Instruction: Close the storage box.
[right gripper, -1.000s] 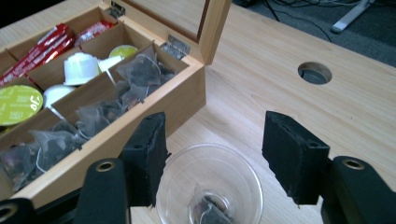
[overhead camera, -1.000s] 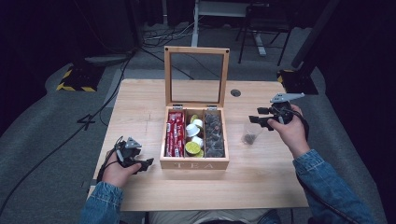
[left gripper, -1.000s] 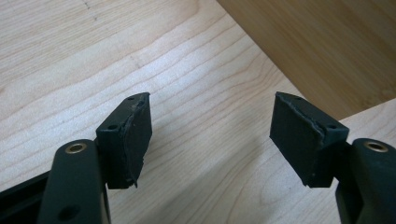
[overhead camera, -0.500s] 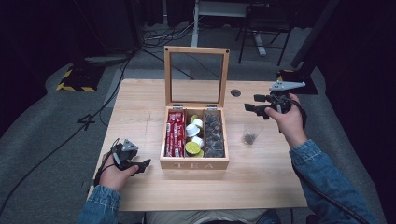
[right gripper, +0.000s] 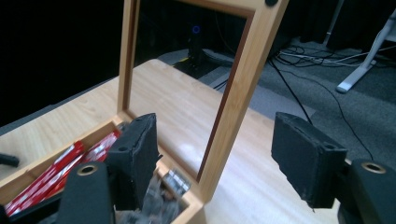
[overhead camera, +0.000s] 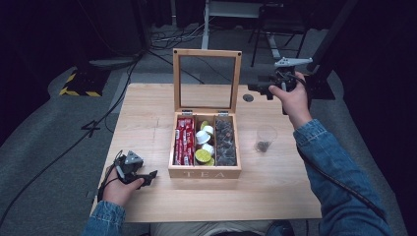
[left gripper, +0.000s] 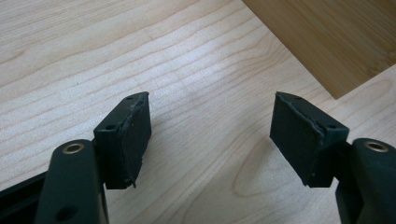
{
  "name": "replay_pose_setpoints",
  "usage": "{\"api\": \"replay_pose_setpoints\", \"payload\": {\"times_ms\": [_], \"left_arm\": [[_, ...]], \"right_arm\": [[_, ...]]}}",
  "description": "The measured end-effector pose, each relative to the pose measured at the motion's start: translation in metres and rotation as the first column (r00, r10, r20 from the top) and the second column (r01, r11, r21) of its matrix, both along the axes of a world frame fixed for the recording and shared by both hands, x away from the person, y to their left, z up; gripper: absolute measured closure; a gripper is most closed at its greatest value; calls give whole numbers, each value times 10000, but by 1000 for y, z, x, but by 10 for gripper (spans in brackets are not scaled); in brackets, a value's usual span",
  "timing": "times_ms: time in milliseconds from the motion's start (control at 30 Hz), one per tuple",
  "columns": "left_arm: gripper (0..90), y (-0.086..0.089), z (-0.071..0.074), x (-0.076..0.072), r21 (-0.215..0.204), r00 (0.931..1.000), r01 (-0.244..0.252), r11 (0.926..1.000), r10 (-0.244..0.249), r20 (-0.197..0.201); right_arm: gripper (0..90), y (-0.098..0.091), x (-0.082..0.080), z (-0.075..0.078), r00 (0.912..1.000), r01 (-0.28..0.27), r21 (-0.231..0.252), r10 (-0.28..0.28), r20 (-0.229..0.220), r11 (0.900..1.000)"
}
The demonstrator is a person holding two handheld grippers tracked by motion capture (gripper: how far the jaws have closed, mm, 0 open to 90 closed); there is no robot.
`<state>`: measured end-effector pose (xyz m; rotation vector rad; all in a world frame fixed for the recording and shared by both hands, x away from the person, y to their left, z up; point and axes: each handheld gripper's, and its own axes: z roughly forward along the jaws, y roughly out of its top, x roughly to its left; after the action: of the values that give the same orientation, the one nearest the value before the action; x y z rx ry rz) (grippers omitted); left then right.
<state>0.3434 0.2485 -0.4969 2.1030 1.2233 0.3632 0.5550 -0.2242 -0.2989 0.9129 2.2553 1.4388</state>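
Since the earlier frame, my right gripper had risen from beside the tea box toward its upright glass lid — jaws just opened wider, nothing between them. On the table, the box stood centred, a plastic cup just right of it. My left gripper rested at the near-left edge — jaws apart, empty.

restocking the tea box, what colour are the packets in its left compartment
Red packets, clearest in the high view.
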Motion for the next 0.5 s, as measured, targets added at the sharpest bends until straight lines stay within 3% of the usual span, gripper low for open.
{"api": "replay_pose_setpoints", "payload": {"times_ms": [133,267,500], "left_arm": [[266,0,-2,0,96,9998,115,9999,-116,175],[216,-3,-7,1,304,9970,485,9984,-502,592],[189,-4,-7,3,361,9969,503,9981,-524,594]], "right_arm": [[316,8,15,3,9999,81,6,-81,-92,10000],[318,12,29,5,9997,250,-13,-250,-55,9997],[366,20,53,11,9990,455,-24,-454,57,9990]]}}
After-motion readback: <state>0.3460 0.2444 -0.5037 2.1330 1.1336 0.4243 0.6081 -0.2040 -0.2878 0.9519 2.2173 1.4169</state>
